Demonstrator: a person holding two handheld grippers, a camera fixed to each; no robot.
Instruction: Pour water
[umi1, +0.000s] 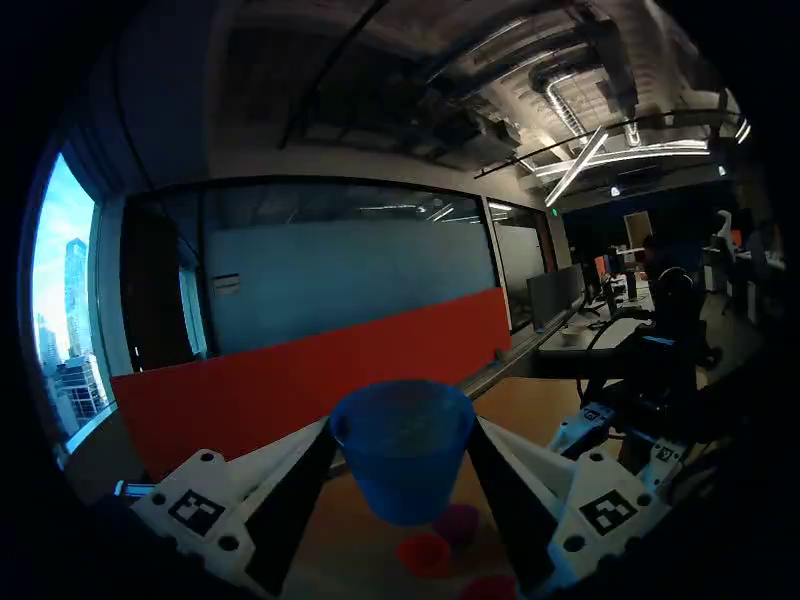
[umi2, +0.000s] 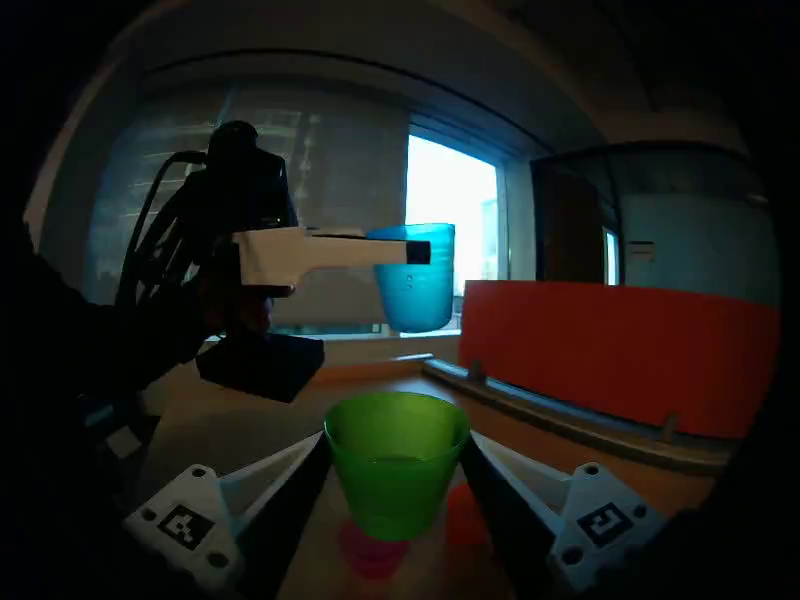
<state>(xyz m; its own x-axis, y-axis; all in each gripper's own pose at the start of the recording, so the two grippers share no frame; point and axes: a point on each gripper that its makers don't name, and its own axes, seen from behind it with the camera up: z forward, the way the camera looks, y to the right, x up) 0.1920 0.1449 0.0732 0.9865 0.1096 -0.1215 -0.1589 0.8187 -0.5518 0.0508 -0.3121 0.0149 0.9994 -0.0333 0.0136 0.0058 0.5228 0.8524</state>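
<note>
Tool (umi1: 402, 430) gripping blue cup (umi1: 402, 470), table (umi1: 520, 395), orange partition (umi1: 300, 385)

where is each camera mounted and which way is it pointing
Left gripper view: rides on the left gripper, looking along its fingers past the held blue cup to an orange partition and glass wall; its two fingers show.
Right gripper view: rides on the right gripper, looking past the held green cup to a bright window; its fingers show, plus the left gripper farther off and the hand holding it.
Shared: the blue cup, the orange partition, the wooden table.
</note>
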